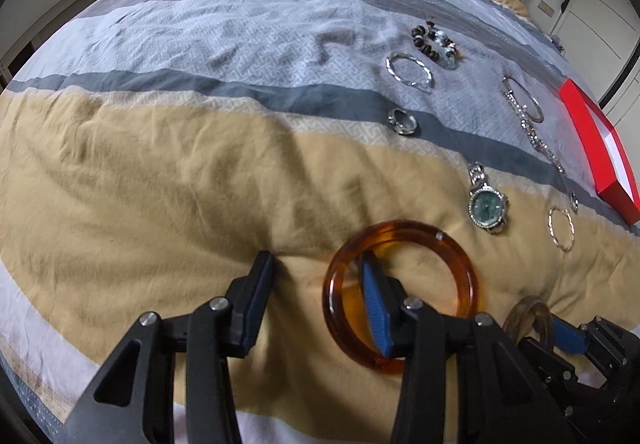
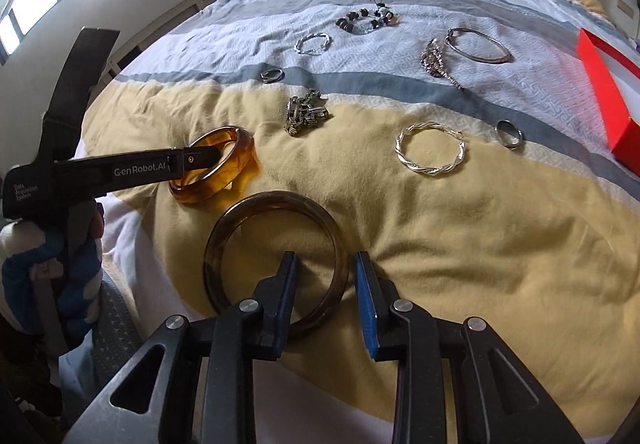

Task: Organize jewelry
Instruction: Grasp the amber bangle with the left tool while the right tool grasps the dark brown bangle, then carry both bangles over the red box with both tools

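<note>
**Both jaws spread, each straddling a bangle's rim**

My left gripper [image 1: 316,284] has its jaws spread wide. One finger sits inside the orange amber bangle [image 1: 404,236], the other outside it on the quilt to the left, so the near-left arc of the ring lies between them, not pinched. Seen from my right wrist, that finger reaches into the bangle, which stands tilted with its near-left side off the yellow stripe.

My right gripper [image 2: 326,284] is also spread. Its left finger is planted inside the dark brown bangle [image 2: 276,203], its blue-padded right finger outside the rim, and the ring's near-right arc runs between them. This bangle lies flat on the yellow stripe, just beside the amber one, to its near right.

Farther out on the striped quilt [image 2: 460,244], a crumpled silver watch [image 2: 306,115] lies beyond the amber bangle; its teal face shows from the left wrist. To the right is a twisted silver hoop [image 2: 431,153], and right of that a small dark ring [image 2: 509,133] on the grey stripe. Another ring [image 2: 272,75] lies on the same stripe at the left. Beyond are a twisted silver bracelet [image 2: 313,43], a beaded bracelet [image 2: 366,19], a thin silver bangle [image 2: 478,45] and a sparkly chain [image 2: 436,61] beside it. A red box [image 2: 604,95] sits open at the far right edge.
</note>
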Tool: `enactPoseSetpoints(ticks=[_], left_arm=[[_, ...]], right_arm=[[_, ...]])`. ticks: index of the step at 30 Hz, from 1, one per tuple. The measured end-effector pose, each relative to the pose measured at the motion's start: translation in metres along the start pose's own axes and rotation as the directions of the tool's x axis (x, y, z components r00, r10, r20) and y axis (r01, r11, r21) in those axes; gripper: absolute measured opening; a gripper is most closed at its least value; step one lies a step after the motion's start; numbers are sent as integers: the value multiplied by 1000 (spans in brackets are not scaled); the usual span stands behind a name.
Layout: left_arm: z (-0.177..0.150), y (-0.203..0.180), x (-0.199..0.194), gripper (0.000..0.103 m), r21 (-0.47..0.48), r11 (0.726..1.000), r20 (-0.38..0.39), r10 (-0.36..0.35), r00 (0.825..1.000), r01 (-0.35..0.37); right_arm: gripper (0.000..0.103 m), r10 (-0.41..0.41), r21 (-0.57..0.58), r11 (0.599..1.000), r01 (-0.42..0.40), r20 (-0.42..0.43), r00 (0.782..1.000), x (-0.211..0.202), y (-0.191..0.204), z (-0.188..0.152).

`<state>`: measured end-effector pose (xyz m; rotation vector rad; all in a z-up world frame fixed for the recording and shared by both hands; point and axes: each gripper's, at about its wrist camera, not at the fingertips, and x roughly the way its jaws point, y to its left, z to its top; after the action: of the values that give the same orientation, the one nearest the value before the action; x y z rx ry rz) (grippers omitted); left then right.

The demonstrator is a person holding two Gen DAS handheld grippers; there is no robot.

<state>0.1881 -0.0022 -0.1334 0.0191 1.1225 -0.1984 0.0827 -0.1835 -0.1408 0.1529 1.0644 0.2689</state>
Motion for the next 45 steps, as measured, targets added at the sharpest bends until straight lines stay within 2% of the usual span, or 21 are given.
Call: enactPoseSetpoints(ticks=[3, 4, 5, 7, 8, 11, 18, 25, 30, 34, 39, 45], left_arm=[[5, 2, 3, 40, -9, 1000, 6, -23, 1000, 23], [5, 2, 2, 35, -9, 1000, 12, -23, 1000, 23], [4, 1, 0, 26, -5, 1000, 19, -19, 1000, 19], [2, -2, -5, 13, 5, 1000, 33, -14, 999, 14], [1, -3, -9, 12, 6, 1000, 40, -15, 999, 15], [-2, -4, -19, 12, -1, 1000, 51, -8, 999, 8], [-15, -22, -62, 11, 59, 998, 117, 13, 993, -20], [-19, -42, -121, 11, 98, 995, 218, -11, 976, -11], [-18, -66, -160, 11, 140, 990, 282, -37, 959, -3], [-14, -93, -180, 11, 192, 981, 312, -61, 948, 0], [-4, -129, -192, 11, 249, 968, 329, -96, 940, 12], [17, -182, -185, 11, 320, 945, 321, -174, 931, 66]], right_arm=[[28, -17, -21, 1000, 17, 6, 1000, 5, 3, 1], [26, -17, -22, 1000, 17, 7, 1000, 5, 2, 1], [23, -18, -20, 1000, 18, 8, 1000, 3, 2, 2], [10, -21, -13, 1000, 22, 14, 1000, 0, 0, 3], [10, -24, -11, 1000, 24, 16, 1000, -2, 0, 4], [9, -36, -21, 999, 36, 36, 999, -14, 2, 6], [9, -83, -26, 996, 87, 133, 988, -67, 9, 6], [9, -135, 15, 991, 136, 233, 963, -131, 8, -3], [9, -179, 57, 984, 170, 300, 937, -176, -5, -12], [9, -222, 107, 975, 197, 349, 910, -207, -27, -18], [9, -290, 191, 954, 231, 387, 875, -240, -74, -16], [9, -369, 272, 921, 278, 387, 845, -261, -131, -6]])
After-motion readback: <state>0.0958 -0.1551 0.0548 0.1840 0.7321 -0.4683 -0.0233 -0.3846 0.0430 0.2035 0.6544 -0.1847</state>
